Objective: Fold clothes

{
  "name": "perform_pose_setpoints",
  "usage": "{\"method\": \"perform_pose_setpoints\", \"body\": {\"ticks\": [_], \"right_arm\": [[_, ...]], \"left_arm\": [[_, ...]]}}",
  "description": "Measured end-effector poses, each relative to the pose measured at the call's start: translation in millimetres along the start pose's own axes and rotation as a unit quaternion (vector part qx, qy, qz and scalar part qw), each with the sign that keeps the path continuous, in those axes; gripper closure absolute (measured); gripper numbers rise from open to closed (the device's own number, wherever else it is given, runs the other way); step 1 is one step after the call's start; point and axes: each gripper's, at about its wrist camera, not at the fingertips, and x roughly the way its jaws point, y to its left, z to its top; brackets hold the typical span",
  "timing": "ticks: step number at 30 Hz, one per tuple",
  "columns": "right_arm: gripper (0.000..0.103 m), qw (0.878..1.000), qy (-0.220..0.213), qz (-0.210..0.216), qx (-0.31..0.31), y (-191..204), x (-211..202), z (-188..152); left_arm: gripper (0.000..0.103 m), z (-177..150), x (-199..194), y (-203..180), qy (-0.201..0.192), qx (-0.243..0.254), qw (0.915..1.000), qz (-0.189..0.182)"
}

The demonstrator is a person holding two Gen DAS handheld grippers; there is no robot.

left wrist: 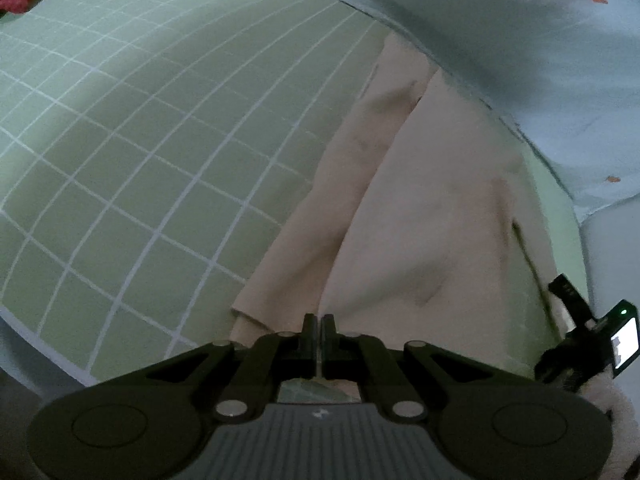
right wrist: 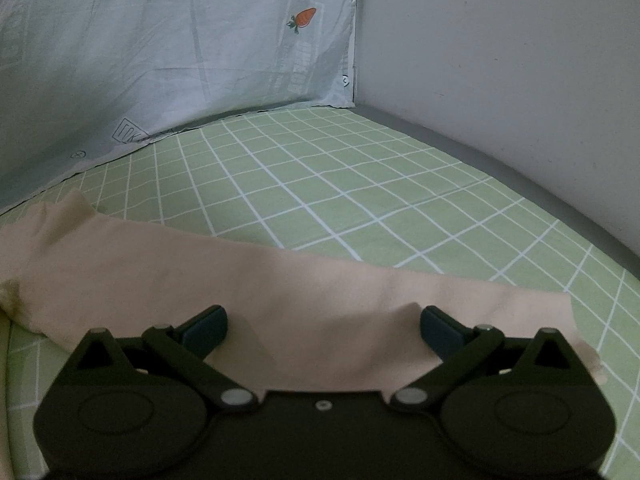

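Item: beige garment (right wrist: 256, 292), soft knit, part-folded, lying flat on the green checked sheet (right wrist: 360, 200), near that sheet's edge under the carrot-print cloth (right wrist: 180, 52) that is hanging as a backdrop. In the left wrist view its long axis is running away from the camera toward that cloth, with one layer lapping over another along a lengthwise fold line (left wrist: 372, 184); in the right wrist view the same garment is stretching as a long band across the frame. Left gripper (left wrist: 319, 326): jaws are sitting fully together at the garment's near end, apparently pinching a thin edge of fabric, though the cloth between the pads is too slim to confirm. Right gripper (right wrist: 322, 330): jaws are standing wide apart, straddling the garment's near long edge, pads not pressing on it. Judgement: the coming fold is turning on the long axis; the left gripper is sitting at one short end and looks placed to carry it toward the far end, while the right is waiting mid-length.
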Motion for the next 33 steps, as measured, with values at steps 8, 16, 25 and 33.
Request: {"method": "perform_pose_setpoints", "body": {"ticks": [8, 16, 25, 33], "right_arm": [[0.0, 1.0, 0.0, -0.002, 0.001, 0.5, -0.3, -0.3], [0.0, 1.0, 0.0, -0.002, 0.001, 0.1, 0.1, 0.0], [0.0, 1.0, 0.0, -0.001, 0.001, -0.1, -0.2, -0.3], [0.0, 1.0, 0.0, -0.001, 0.003, -0.4, -0.4, -0.6]], "left_arm": [[0.101, -2.7, 7.2, 2.5, 0.012, 0.005, 0.9998, 0.017], [0.097, -2.6, 7.2, 2.2, 0.02, -0.002, 0.9995, 0.023], [0.078, 7.5, 8.3, -7.9, 0.061, 0.012, 0.997, 0.047], [0.055, 23.8, -5.2, -43.5, 0.051, 0.103, 0.9924, 0.046]]}}
